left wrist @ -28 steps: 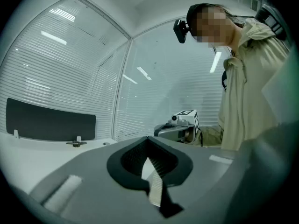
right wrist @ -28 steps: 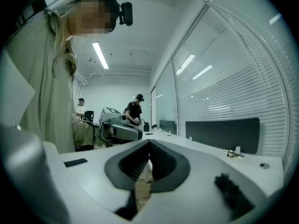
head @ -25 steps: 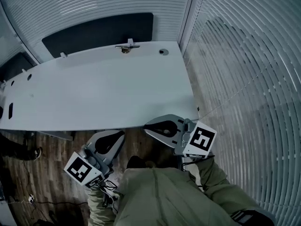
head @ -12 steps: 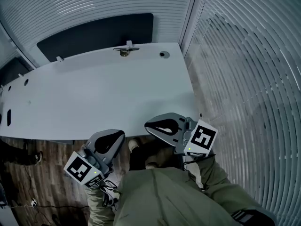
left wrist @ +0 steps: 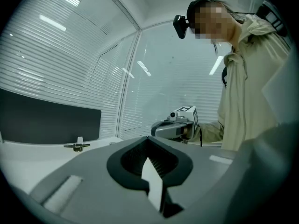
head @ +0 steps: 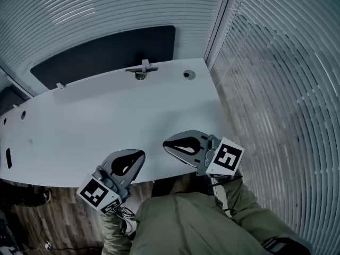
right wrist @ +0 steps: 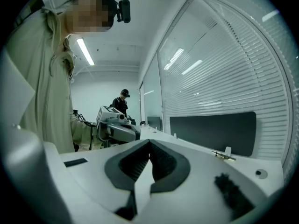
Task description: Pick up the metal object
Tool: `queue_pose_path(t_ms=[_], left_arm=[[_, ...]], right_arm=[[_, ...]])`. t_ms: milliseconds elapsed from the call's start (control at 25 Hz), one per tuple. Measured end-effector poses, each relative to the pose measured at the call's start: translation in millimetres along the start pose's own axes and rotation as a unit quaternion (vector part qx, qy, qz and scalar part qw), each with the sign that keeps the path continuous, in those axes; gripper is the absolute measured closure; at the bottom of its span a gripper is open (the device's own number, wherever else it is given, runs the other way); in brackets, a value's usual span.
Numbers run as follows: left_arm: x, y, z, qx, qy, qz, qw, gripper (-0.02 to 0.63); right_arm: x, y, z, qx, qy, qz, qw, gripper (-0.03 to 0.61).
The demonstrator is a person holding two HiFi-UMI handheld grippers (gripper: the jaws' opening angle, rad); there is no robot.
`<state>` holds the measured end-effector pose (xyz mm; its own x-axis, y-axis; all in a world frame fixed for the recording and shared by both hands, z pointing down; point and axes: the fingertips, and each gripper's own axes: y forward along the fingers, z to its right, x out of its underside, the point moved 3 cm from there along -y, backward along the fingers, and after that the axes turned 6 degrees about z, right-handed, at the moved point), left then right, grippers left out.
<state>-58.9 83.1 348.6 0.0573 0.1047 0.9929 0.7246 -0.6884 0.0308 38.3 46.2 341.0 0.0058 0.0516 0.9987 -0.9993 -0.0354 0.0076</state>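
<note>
Since the metal object (head: 141, 70) lies way off at the far edge of the table (head: 79, 121), the left gripper (head: 134, 159) and right gripper (head: 174, 145) hang by the near edge with jaws pressed together on nothing, probably not reaching yet.

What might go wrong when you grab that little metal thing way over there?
1. The metal object lies at the far edge of the table, while the left gripper and right gripper hover at the near edge: a long, possibly wobbly reach.
2. Both have shut jaws; unless one opens first, it may just push the piece toward the dark panel.
</note>
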Motion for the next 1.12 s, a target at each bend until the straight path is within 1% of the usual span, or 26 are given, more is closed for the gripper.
queue_pose_path(t_ms=[120,240,320,520,640,720,840,960,1040,1120], left_arm=[[-4.4,2.9,-26.9,0.017,-0.002,-0.001,0.9998,0.609],[1.9,5.0,-49.4,0.028,-0.011,-0.009,0.9995,0.609],[11.1,8.1,-62.1,0.029,-0.022,-0.012,0.9993,0.609],[27.6,15.3,-79.9,0.031,-0.049,-0.020,0.9981,0.609],[35.8,22.2,-91.4,0.029,-0.059,-0.029,0.9975,0.609],[40.4,27.2,-98.0,0.027,-0.065,-0.034,0.9969,0.609],[47.5,32.9,-111.6,0.022,-0.076,-0.037,0.9962,0.609],[65.4,43.1,-127.2,0.018,-0.089,-0.043,0.9949,0.609],[75.9,53.2,-137.5,0.018,-0.099,-0.048,0.9938,0.609],[79.1,63.2,-151.4,0.017,-0.103,-0.051,0.9932,0.609]], right_arm=[[-4.5,19.7,17.8,0.016,0.003,-0.003,1.000,0.575],[5.4,32.4,32.2,0.033,0.019,-0.015,0.999,0.575],[17.7,37.6,40.5,0.037,0.033,-0.031,0.998,0.575],[28.0,47.7,56.9,0.040,0.048,-0.029,0.998,0.575],[35.6,51.7,72.6,0.049,0.063,-0.052,0.995,0.575],[42.5,56.7,84.7,0.048,0.063,-0.056,0.995,0.575],[50.8,68.8,110.0,0.048,0.052,-0.069,0.995,0.575],[69.0,83.2,143.6,0.051,0.048,-0.095,0.993,0.575],[85.1,91.3,170.2,0.054,0.042,-0.119,0.991,0.575],[93.1,104.2,202.2,0.064,0.027,-0.136,0.988,0.574]])
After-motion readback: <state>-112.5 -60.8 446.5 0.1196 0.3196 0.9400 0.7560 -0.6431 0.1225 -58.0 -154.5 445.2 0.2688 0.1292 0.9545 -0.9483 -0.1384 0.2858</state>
